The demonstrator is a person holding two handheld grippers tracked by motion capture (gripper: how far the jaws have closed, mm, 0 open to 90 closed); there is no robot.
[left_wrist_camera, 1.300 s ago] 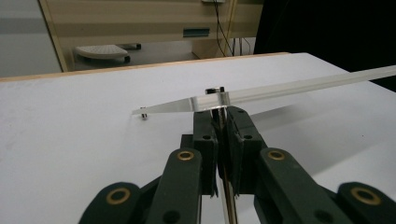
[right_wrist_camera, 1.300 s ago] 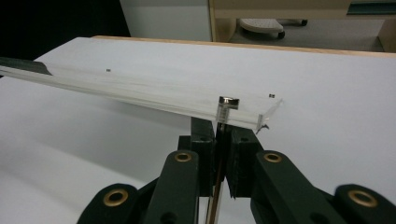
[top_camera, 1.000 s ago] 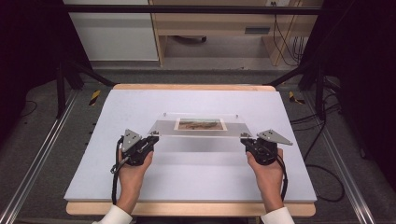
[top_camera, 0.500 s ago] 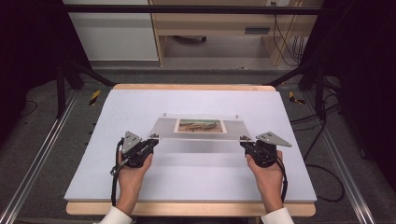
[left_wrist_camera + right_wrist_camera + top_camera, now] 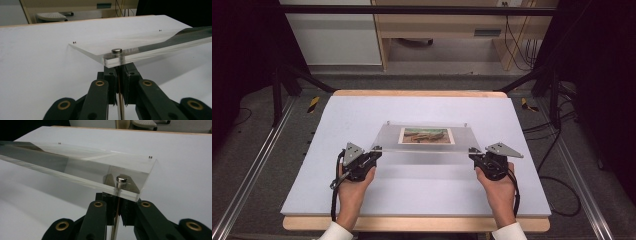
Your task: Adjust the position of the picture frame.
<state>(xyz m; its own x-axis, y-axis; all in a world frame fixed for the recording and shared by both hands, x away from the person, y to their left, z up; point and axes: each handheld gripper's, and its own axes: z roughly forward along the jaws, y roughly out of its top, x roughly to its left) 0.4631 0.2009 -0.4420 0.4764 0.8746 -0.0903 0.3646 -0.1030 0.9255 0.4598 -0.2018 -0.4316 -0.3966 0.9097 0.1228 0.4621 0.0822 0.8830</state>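
On bare table [image 5: 337,125], frame [image 5: 424,142] unobstructed.

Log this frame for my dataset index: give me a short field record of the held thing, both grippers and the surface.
held thing: clear acrylic panel with a picture under or in it
panel pose: near edge raised, far edge low near the table
left gripper: shut on the panel's near left corner, by a small metal stud
right gripper: shut on the near right corner, by its stud
surface: white table
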